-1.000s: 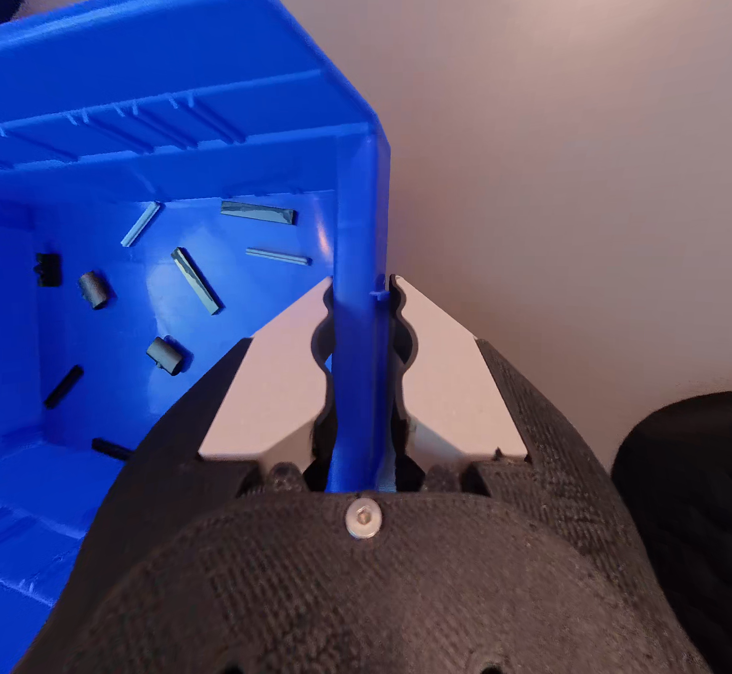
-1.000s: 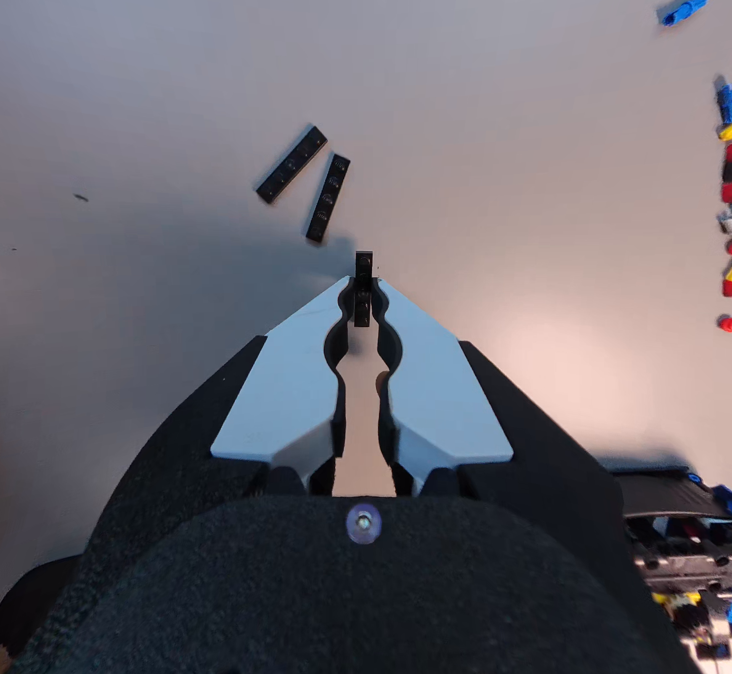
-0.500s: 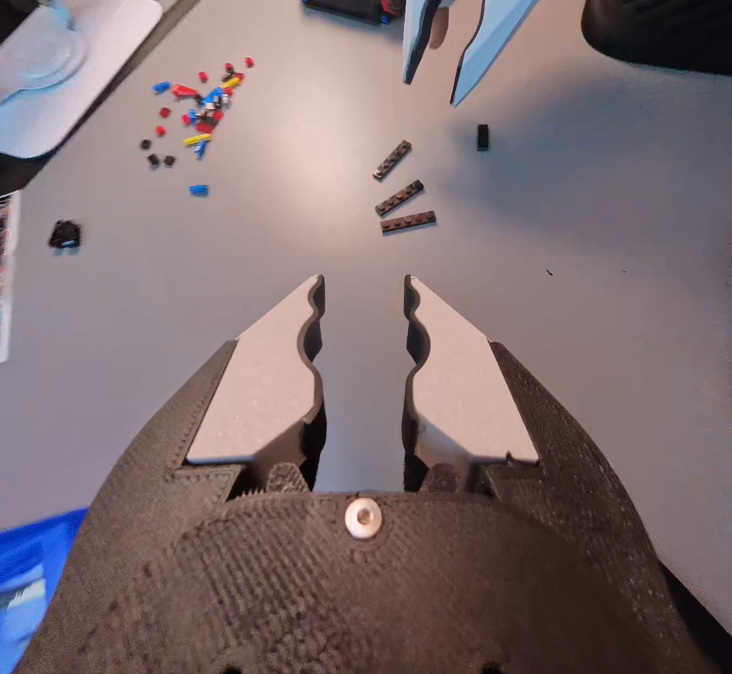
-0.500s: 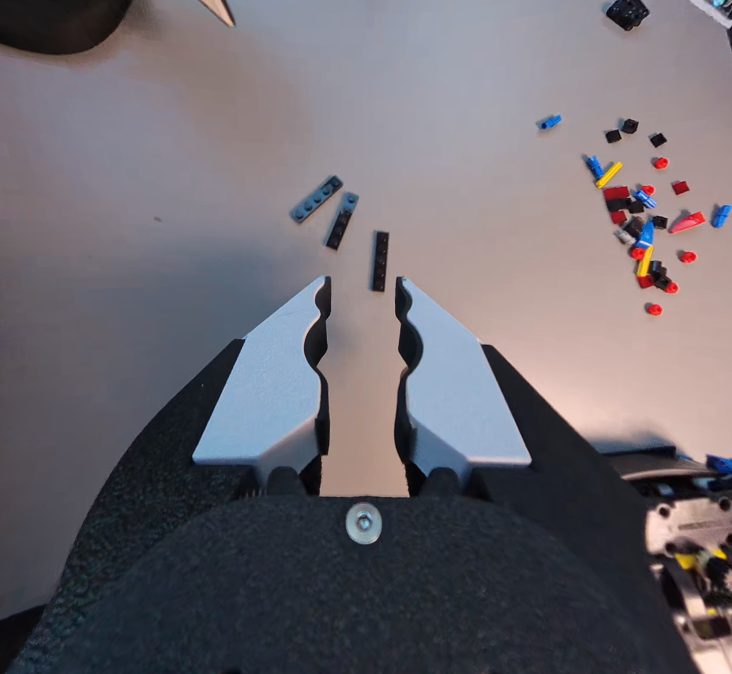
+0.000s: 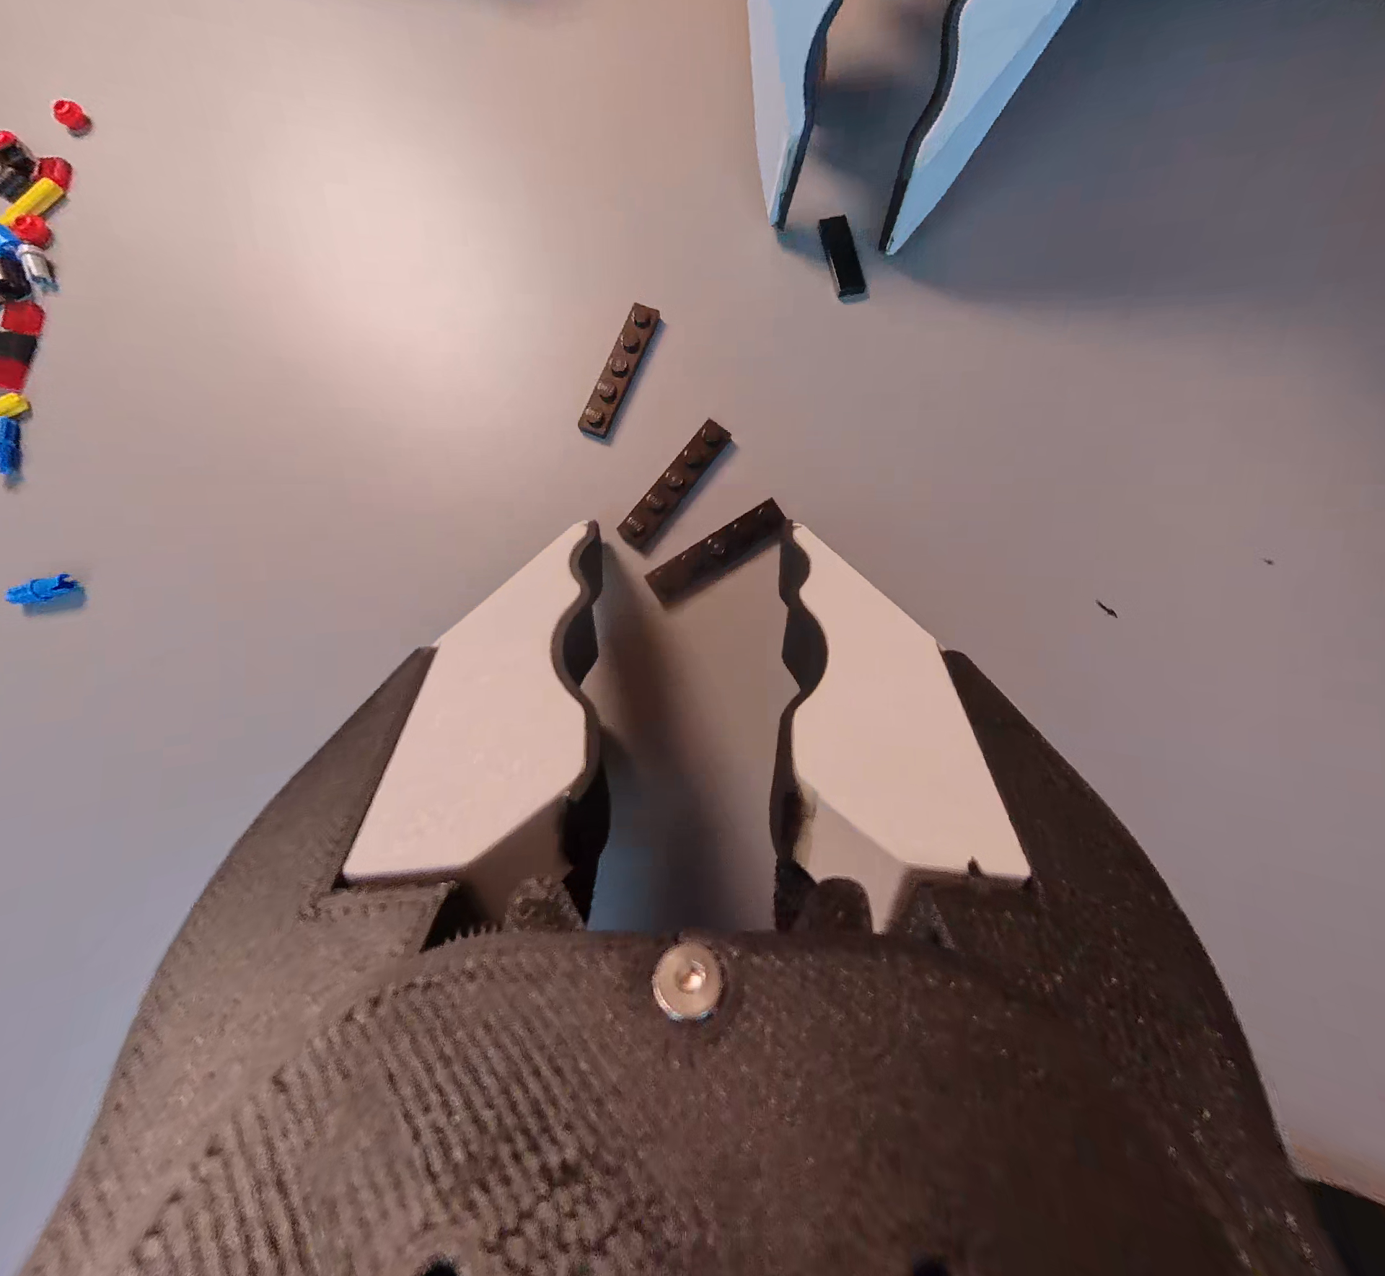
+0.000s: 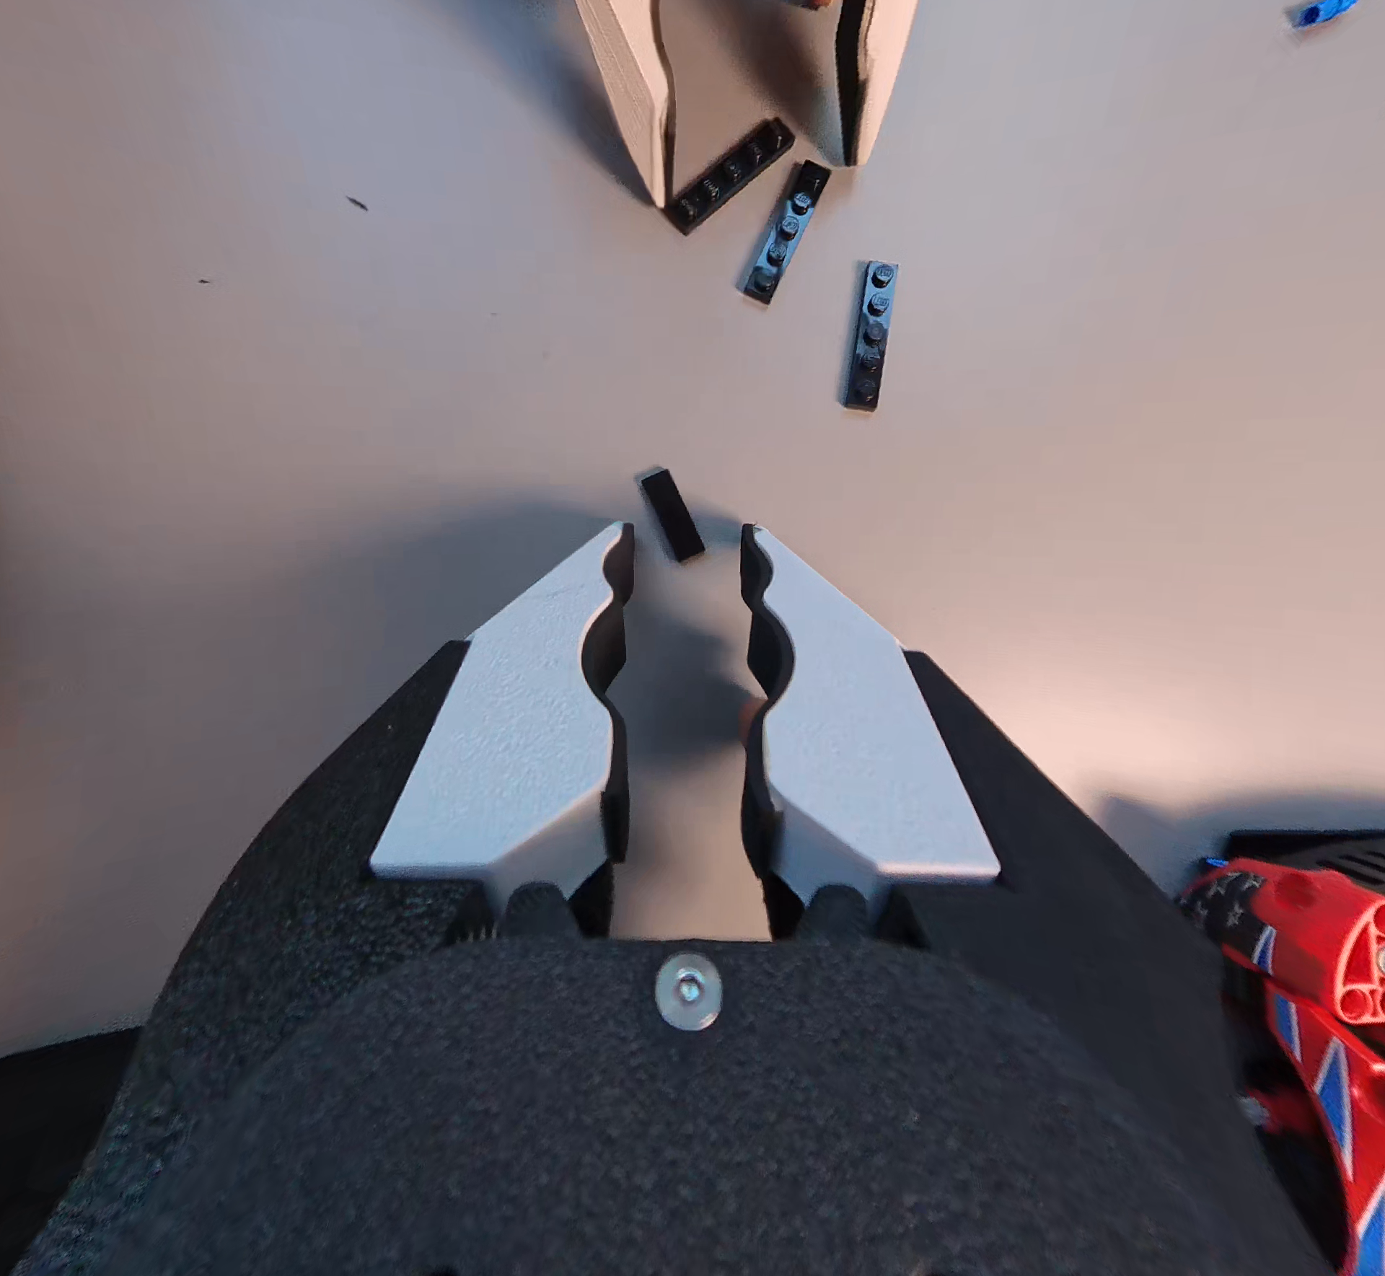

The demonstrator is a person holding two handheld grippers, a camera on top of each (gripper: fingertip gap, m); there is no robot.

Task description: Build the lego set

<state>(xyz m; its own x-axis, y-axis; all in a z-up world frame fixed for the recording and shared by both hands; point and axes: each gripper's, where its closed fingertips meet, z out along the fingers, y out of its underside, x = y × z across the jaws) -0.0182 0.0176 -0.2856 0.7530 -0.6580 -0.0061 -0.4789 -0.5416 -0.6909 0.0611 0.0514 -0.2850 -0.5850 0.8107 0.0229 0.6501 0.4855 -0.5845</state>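
Plainly, both grippers stood wide and empty: the left gripper [image 5: 689,535] straddled the nearest black studded plate [image 5: 716,550], the right gripper [image 6: 686,535] the small smooth black tile [image 6: 672,514] at its 12 o'clock on the grey worktop [image 5: 375,266]. Closing askew might flick either flat piece away.

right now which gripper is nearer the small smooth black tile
Right. The right gripper has the smooth black tile at its open fingertips; the left gripper sits beyond the three studded plates.

The left tool [image 5: 689,528] and right tool [image 6: 686,528] face each other, tips down, jaws parted and empty.
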